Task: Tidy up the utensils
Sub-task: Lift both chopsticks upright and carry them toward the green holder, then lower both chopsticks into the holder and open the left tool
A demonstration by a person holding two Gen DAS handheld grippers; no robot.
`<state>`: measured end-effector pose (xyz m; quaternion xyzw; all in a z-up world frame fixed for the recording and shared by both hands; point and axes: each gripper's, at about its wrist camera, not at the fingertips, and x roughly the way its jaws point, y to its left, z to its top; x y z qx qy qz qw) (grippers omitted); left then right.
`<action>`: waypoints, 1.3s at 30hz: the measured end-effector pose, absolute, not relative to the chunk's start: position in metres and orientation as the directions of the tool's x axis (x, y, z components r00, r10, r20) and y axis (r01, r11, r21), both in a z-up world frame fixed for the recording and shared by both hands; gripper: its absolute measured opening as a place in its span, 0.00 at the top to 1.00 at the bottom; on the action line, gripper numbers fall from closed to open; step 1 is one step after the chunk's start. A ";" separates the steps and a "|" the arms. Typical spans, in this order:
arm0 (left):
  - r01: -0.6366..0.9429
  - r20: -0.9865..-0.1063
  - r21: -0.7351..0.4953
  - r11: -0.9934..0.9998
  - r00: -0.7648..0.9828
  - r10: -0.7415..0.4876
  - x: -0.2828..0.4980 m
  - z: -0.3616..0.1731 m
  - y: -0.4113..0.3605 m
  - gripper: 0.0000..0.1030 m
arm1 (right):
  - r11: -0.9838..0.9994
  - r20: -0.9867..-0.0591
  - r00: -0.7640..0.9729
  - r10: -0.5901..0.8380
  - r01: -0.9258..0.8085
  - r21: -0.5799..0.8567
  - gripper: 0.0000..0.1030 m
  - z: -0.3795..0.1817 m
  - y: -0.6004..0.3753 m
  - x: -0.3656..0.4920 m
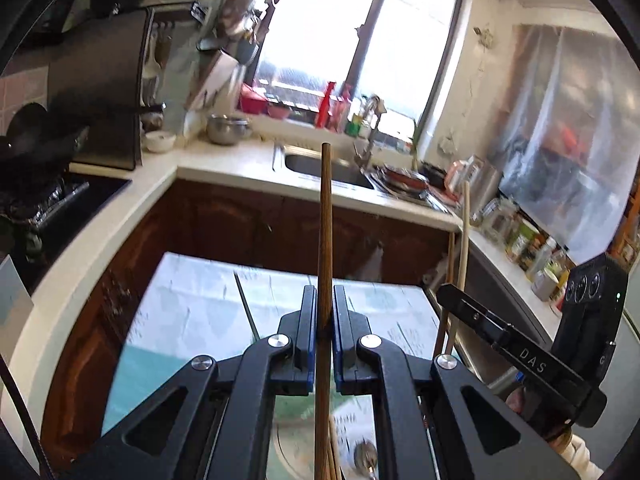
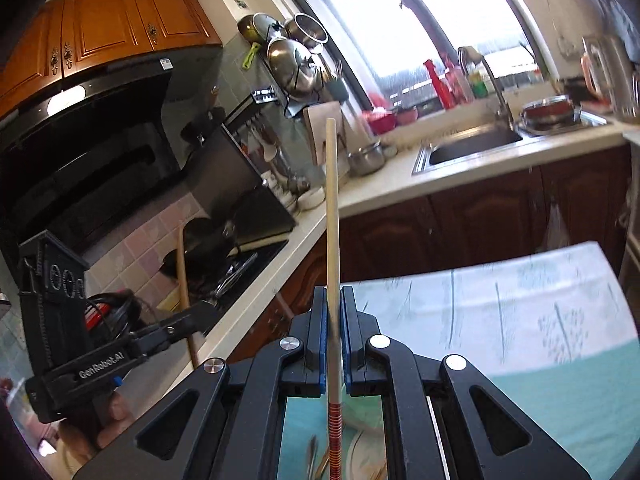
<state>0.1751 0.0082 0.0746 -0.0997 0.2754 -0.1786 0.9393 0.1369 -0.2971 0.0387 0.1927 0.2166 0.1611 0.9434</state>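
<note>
Grippers are both carrying a chopstick at this moment: the left gripper (image 1: 324,320) is closing its jaws on a dark chopstick (image 1: 325,216), and the right gripper (image 2: 334,320) is pinching a pale chopstick (image 2: 332,208) with a red striped end, each stick pointing up and away above the table (image 1: 192,304). Below the fingers a plate (image 2: 362,444) with more utensils is showing, partly hidden and blurred. I judge the step is the carrying of two picked sticks, and the next move is needing one common place where both are lying parallel.
</note>
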 end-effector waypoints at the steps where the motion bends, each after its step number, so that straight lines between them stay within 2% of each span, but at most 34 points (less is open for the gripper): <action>1: 0.273 -0.471 -0.283 0.919 0.795 -0.382 0.181 0.078 0.009 0.96 | 0.876 -0.338 0.862 0.377 -0.214 0.433 0.95 0.040 -0.300 0.149; 12: 0.221 -0.363 -0.259 0.940 0.880 -0.307 0.230 0.080 -0.004 0.96 | 0.876 -0.182 0.941 0.285 -0.178 0.449 0.95 0.051 -0.316 0.258; 18: 0.187 -0.353 -0.256 0.948 0.895 -0.272 0.253 0.065 -0.005 0.96 | 0.839 -0.123 0.933 0.338 -0.240 0.488 0.95 0.050 -0.302 0.320; 26: 0.183 -0.329 -0.210 0.960 0.912 -0.246 0.258 0.047 -0.004 0.96 | 0.820 -0.114 0.909 0.401 -0.300 0.487 0.95 0.016 -0.265 0.357; 39: 0.181 -0.367 -0.261 0.948 0.890 -0.271 0.262 0.010 0.007 0.96 | 0.835 -0.159 0.868 0.470 -0.378 0.400 0.95 -0.042 -0.208 0.350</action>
